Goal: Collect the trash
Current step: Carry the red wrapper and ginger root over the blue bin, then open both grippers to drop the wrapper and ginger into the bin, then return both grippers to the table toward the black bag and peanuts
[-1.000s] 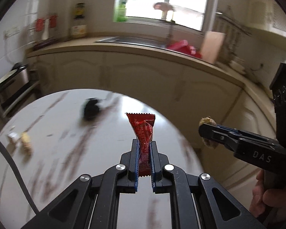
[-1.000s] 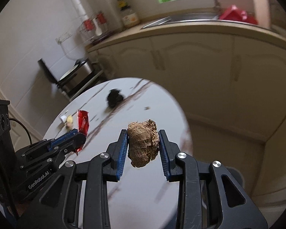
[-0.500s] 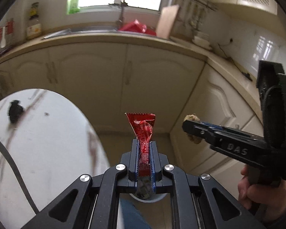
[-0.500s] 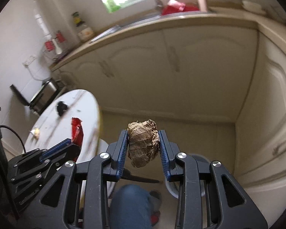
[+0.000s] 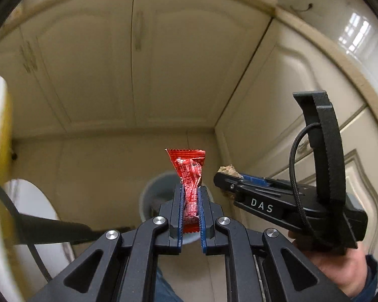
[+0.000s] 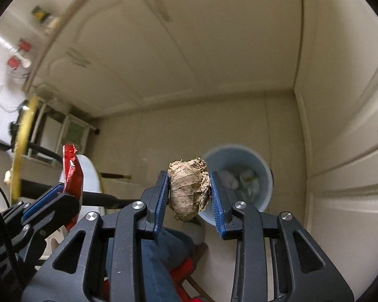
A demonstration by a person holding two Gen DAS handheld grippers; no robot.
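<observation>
A red wrapper [image 5: 190, 176] is standing upright between the blue pads of the left gripper [image 5: 191, 201], which are pressing together on its lower half while its crimped top edge is sticking up past the fingertips. A crumpled brown paper wad [image 6: 189, 188] is sitting clamped between the pads of the right gripper [image 6: 189, 196], whose fingers are held apart by its width. Both grippers are pointing steeply down toward a pale blue bin [image 6: 263, 168] on the floor, which is already holding some light-coloured scraps. In the left wrist view the bin [image 5: 148, 193] is lying directly behind the wrapper. The right gripper [image 5: 223, 180] is hovering just beside the left one, gripped by a hand [image 5: 340, 271]. Cream cabinet doors [image 5: 138, 63] are filling the background, and a white table edge [image 5: 37, 201] is showing at the left.
</observation>
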